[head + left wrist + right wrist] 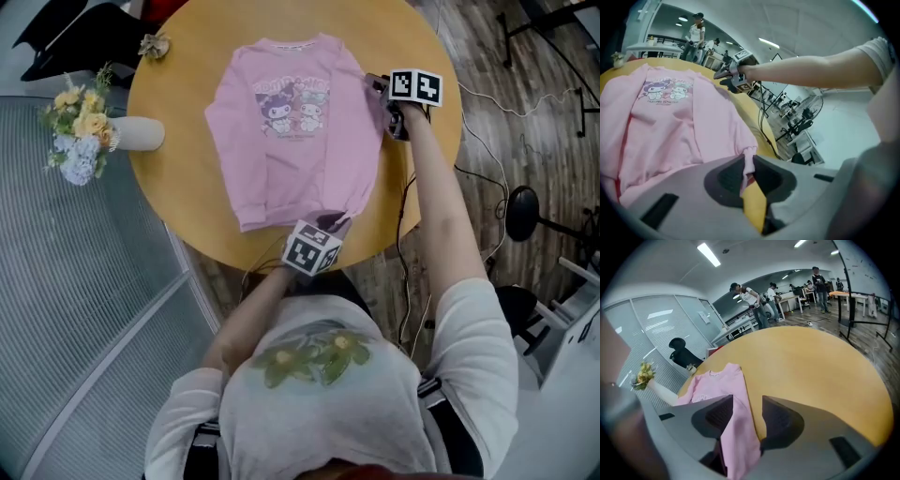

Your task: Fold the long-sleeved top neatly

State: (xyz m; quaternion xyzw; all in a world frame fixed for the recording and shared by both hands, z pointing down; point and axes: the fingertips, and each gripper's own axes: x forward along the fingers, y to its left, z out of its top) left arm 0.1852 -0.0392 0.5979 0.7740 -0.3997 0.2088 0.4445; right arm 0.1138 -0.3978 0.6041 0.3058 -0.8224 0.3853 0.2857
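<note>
Checking head view: pink long-sleeved top (286, 141) lies flat, front up, on round table (187, 56). Marker cube (311, 249) hides left gripper (334, 225) tips at the hem corner. Chest print (289, 98) lettering is too small to read.
Left gripper view: jaws nearly together, pinching the top's edge.
Right gripper view: right gripper (747, 411) jaws wide apart, sleeve (736, 432) between them, unclamped.

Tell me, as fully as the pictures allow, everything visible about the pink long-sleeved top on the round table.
The pink top looks like soft knit fabric, with a cartoon print on the chest. It lies flat, front up, on the round wooden table, with its sleeves down along its sides. The left gripper pinches a fabric edge near the hem corner. The open right gripper has the upper part of one sleeve between its jaws.
</note>
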